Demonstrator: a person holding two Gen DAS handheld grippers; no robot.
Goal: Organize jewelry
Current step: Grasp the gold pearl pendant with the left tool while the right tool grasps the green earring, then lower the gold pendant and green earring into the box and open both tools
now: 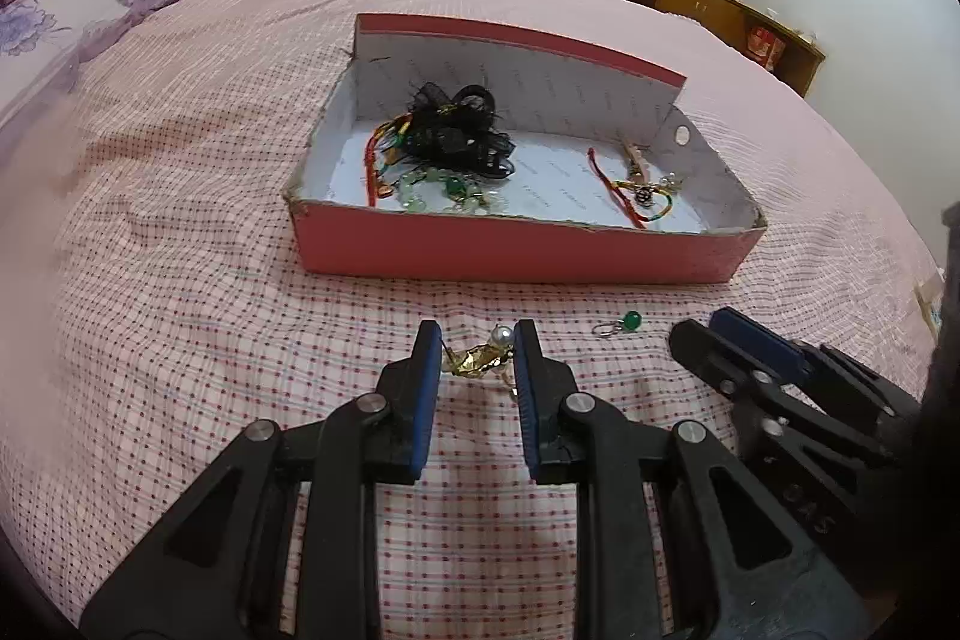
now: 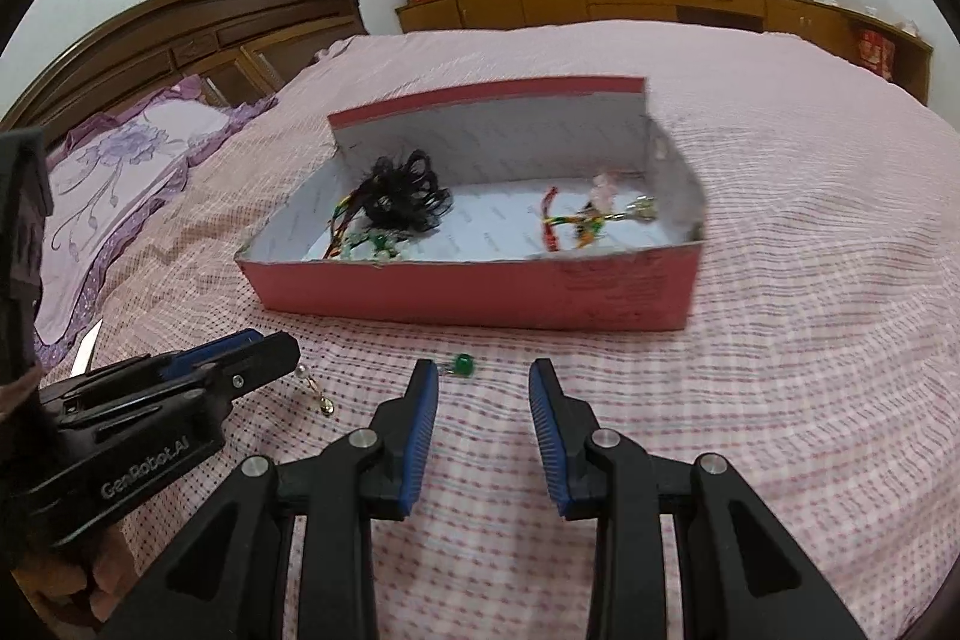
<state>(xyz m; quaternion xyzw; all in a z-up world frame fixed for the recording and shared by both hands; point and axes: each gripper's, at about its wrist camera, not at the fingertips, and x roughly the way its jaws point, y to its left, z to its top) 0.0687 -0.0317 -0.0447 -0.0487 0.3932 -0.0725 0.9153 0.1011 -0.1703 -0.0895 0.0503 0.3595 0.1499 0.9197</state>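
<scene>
A gold and pearl earring (image 1: 483, 355) lies on the pink checked bedspread between the fingers of my left gripper (image 1: 477, 349); the jaws stand open around it, not closed. It also shows in the right wrist view (image 2: 315, 388) by the left gripper's tip (image 2: 264, 346). A green bead earring (image 1: 624, 323) lies to its right, just ahead of my right gripper (image 2: 483, 379), which is open and empty; the bead (image 2: 462, 365) sits near its left fingertip. The pink box (image 1: 516, 244) behind holds black hair ties (image 1: 462, 124), bead bracelets and red cords (image 1: 636, 196).
The box's lid (image 1: 510, 40) stands up at the back. Pillows (image 2: 120, 172) and a wooden headboard (image 2: 198, 34) are at the left. A low wooden cabinet (image 2: 660, 1) runs under the curtains at the far side.
</scene>
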